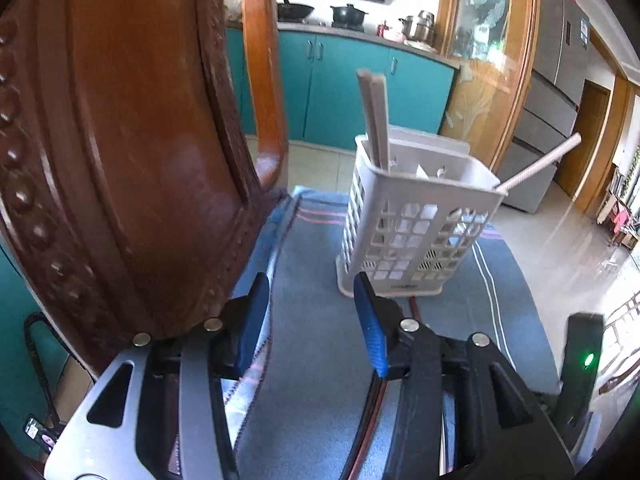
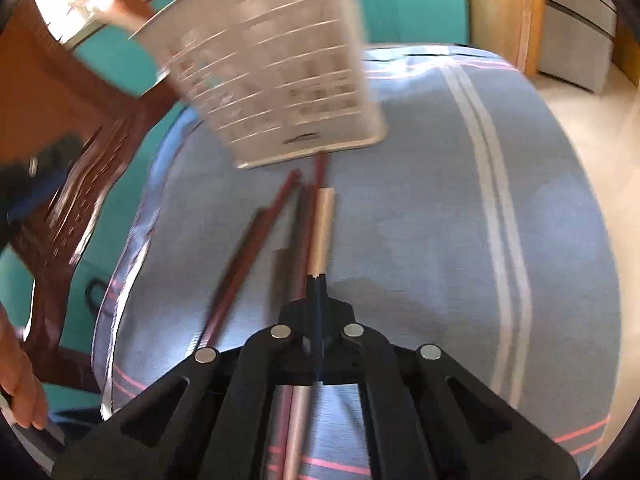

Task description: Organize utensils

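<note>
A white slotted utensil basket [image 1: 412, 224] stands on a blue striped cloth [image 1: 312, 320] and holds two beige chopsticks [image 1: 374, 120] upright and one leaning right [image 1: 540, 160]. My left gripper [image 1: 308, 316] is open and empty, just in front of the basket. In the right wrist view, my right gripper [image 2: 318, 280] is shut on a beige chopstick [image 2: 323, 232], pointing toward the basket [image 2: 280, 68]. Dark red chopsticks [image 2: 248, 248] lie on the cloth [image 2: 440, 240] to its left. The view is blurred by motion.
A carved brown wooden chair back [image 1: 132, 152] stands close on the left of the left gripper. Teal kitchen cabinets [image 1: 344, 88] and a wooden door frame [image 1: 516, 60] lie beyond the cloth's far edge. A hand [image 2: 20, 384] shows at the left edge.
</note>
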### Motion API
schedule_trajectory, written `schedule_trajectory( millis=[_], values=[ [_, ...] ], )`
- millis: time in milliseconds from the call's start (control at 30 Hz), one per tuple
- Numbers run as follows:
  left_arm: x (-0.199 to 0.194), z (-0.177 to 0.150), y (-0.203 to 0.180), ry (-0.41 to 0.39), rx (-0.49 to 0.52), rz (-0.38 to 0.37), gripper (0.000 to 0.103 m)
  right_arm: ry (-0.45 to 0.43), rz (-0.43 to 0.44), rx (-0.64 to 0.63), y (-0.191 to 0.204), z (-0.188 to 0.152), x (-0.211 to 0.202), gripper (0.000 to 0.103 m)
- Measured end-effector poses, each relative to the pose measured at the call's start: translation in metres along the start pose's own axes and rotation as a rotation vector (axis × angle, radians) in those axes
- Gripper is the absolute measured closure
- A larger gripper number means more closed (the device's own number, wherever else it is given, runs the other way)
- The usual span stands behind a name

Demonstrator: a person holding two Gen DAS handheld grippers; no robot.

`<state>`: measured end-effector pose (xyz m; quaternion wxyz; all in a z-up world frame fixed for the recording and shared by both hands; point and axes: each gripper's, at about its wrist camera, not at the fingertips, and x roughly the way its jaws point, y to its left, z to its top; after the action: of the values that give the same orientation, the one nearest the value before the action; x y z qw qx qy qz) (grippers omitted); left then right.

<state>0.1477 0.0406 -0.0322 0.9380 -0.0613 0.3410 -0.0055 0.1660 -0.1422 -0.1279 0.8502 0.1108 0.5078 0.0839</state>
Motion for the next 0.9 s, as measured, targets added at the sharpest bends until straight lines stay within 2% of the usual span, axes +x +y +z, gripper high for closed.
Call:
schedule_trajectory(
  millis=[100,200,233,333,400,533,667,767,800,867,900],
  values=[
    [0.011,-0.007,-0.004,0.047,0.011,-0.022,0.058,0.008,-0.047,0.075,-0.023,-0.001,-0.001,0.102],
    [0.026,-0.015,-0.007,0.120,0.006,-0.056,0.057,-0.008,-0.056,0.115,-0.038,-0.002,-0.008,0.102],
    [0.034,-0.018,-0.007,0.161,-0.004,-0.079,0.053,-0.020,-0.055,0.119,-0.046,-0.005,-0.015,0.102],
    [0.054,-0.030,-0.009,0.267,-0.026,-0.125,0.051,-0.034,-0.019,0.140,-0.051,-0.005,-0.020,0.102],
    [0.068,-0.041,-0.014,0.331,-0.013,-0.129,0.051,-0.041,-0.010,0.127,-0.048,-0.005,-0.019,0.101],
    [0.086,-0.059,-0.028,0.401,0.043,-0.112,0.051,-0.046,-0.007,0.110,-0.049,-0.007,-0.027,0.100],
    [0.089,-0.070,-0.046,0.395,0.138,-0.074,0.051,-0.034,0.000,0.117,-0.051,-0.007,-0.027,0.089],
    [0.090,-0.073,-0.050,0.386,0.150,-0.065,0.051,-0.030,0.000,0.117,-0.052,-0.008,-0.026,0.086],
    [0.090,-0.074,-0.050,0.385,0.146,-0.063,0.053,-0.030,0.000,0.112,-0.052,-0.008,-0.026,0.085],
    [0.090,-0.075,-0.050,0.378,0.138,-0.051,0.064,-0.032,0.009,0.090,-0.048,-0.009,-0.026,0.085],
    [0.090,-0.075,-0.049,0.377,0.130,-0.049,0.074,-0.034,0.013,0.077,-0.046,-0.009,-0.026,0.085]
  ],
)
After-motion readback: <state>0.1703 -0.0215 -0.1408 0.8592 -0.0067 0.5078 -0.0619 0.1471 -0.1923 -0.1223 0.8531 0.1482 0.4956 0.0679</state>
